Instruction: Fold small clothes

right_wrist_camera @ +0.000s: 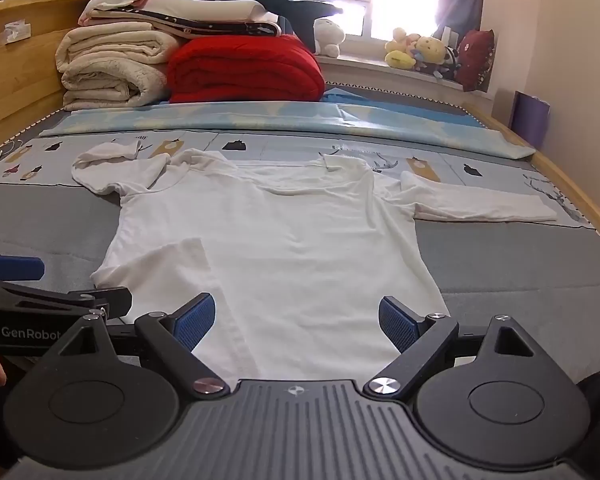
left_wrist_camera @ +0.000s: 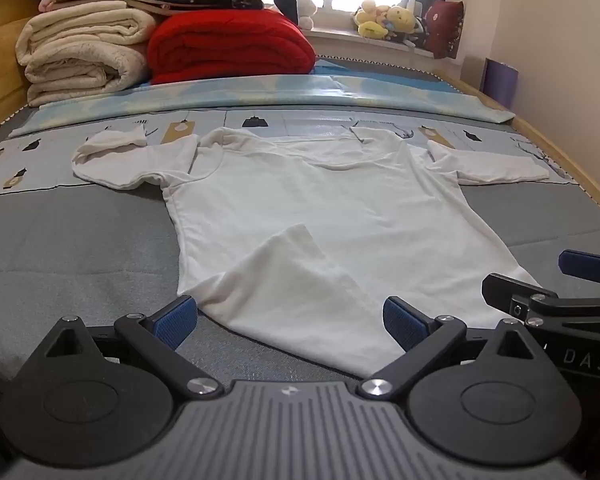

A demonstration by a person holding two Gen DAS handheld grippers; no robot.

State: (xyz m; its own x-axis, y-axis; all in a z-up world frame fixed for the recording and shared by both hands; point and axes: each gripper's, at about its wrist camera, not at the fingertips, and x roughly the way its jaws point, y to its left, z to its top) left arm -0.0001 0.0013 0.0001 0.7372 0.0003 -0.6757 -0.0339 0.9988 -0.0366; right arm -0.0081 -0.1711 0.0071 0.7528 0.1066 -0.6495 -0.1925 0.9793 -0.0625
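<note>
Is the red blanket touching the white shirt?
Apart. The left wrist view shows the red blanket far behind the white shirt, with patterned bedding between them.

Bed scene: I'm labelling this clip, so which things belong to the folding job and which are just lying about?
For the job:
white shirt
left hand-held gripper, open
right hand-held gripper, open

Lying about:
red quilt
cream blankets
plush toys
blue sheet
</note>
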